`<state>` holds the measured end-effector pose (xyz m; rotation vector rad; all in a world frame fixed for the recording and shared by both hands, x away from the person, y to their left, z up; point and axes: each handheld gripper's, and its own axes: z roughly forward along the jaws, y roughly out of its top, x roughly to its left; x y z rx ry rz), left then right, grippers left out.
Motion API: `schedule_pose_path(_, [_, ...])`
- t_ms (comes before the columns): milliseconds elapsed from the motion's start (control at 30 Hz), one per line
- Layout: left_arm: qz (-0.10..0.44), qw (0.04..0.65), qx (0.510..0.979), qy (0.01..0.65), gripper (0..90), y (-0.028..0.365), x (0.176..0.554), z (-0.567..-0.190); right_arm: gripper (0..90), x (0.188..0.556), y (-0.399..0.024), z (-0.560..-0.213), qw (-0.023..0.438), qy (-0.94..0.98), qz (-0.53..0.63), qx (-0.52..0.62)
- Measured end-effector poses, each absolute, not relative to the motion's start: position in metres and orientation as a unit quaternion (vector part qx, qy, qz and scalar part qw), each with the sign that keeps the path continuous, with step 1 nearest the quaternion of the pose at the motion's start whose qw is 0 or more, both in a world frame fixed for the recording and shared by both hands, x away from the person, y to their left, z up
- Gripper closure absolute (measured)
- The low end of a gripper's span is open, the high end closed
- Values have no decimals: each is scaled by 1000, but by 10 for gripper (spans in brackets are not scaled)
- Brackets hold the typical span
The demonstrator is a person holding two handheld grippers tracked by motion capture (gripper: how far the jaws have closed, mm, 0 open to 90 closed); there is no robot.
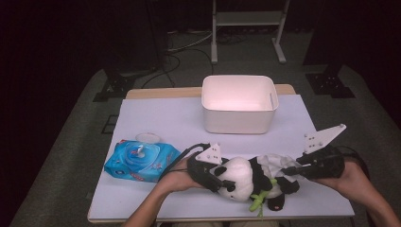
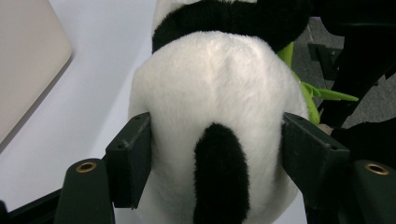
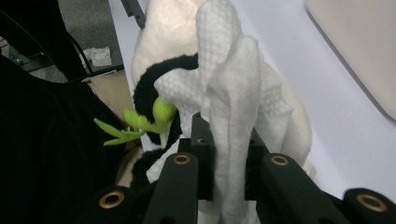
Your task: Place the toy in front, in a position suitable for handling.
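The plush panda [image 1: 246, 182] is lying on its side near the front edge of the surface [image 1: 156, 118], a little right of the middle, head toward the left and legs toward the right, with a green bamboo sprig [image 1: 259, 201] sticking out from its belly toward the front edge. The left gripper [image 1: 218, 182] is clamping the panda's head, and in the left gripper view its two black jaws are pressing into the white fur on either side, a black ear [image 2: 219, 172] sitting between them. The left hand [image 1: 179, 177] is resting on the surface just behind that gripper. Over on the right, the right gripper [image 1: 289, 171] is pinching a white wipe [image 1: 276, 163], its jaws squeezed nearly together on the folded sheet; the right gripper view is showing the textured wipe [image 3: 229, 107] rising from between the jaws and draping against the panda's body. The right hand [image 1: 350, 177] is holding that gripper low over the front right corner. A blue pack of wet wipes [image 1: 141, 161] is lying near the left edge, its round lid flipped open at the back. A white plastic bin [image 1: 239, 104] is standing at the back edge, near the middle, well apart from the panda and both grippers.
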<state>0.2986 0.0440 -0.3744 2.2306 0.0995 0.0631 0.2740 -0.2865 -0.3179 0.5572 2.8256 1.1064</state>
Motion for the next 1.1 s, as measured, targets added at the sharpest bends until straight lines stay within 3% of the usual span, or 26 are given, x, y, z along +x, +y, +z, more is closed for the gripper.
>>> schedule_pose_path(500, [19,434,899,45,294,41,301,-372,807,296,-250,-321,10,924,354,144])
schedule_pose_path(667, [6,441,896,58,201,37,305,-367,807,294,-252,-325,8,923,357,143])
schedule_pose_path(967, [-19,417,906,66,115,15,311,-367,809,288,-252,-330,4,921,364,138])
schedule_pose_path(1033, [-20,419,906,64,136,13,312,-369,809,287,-252,-331,4,921,366,137])
schedule_pose_path(1100, [-6,422,905,52,254,15,311,-370,809,288,-253,-333,-1,919,367,141])
